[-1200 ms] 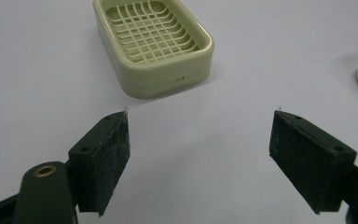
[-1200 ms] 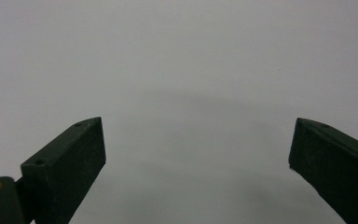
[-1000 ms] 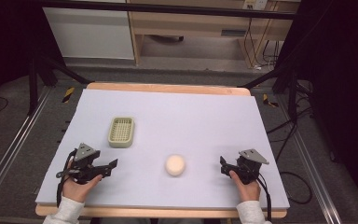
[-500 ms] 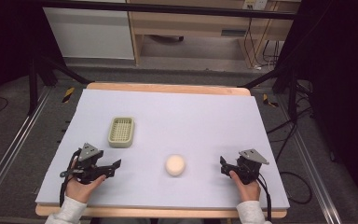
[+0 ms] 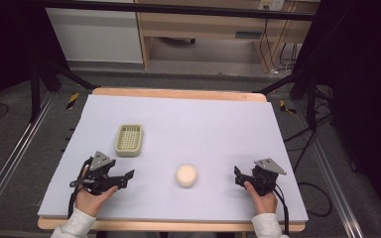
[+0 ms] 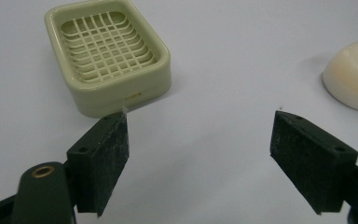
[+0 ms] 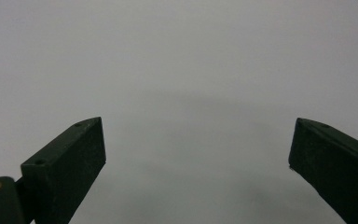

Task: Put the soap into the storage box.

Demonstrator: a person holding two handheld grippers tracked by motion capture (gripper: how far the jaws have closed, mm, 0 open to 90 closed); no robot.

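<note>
1. So we've got a wooden table [image 5: 178,93] with a pale lilac mat [image 5: 203,124] over it; two things sit on the mat, a pale green soap dish [image 5: 129,140] left of centre and a cream round soap bar [image 5: 186,175] nearer us, roughly mid-table; the two are well apart.
2. The left gripper [image 5: 124,177] sits near the front left of the mat in the person's left hand [image 5: 92,198]; in its own view the jaws are spread wide with nothing but mat between them; the dish [image 6: 107,53] shows beyond the left jaw, grid bottom bare, and the soap [image 6: 352,74] is off at the far right edge.
3. The right gripper [image 5: 238,176] is at the front right, held by the right hand [image 5: 260,196], pointing left toward the soap; its jaws are wide apart too, gripping nothing, just plain mat [image 7: 177,93] ahead of them.
4. Versus a second ago: we reckon the left gripper has crept a little right and toward the soap; the right one, the dish and the soap look unmoved.
</note>
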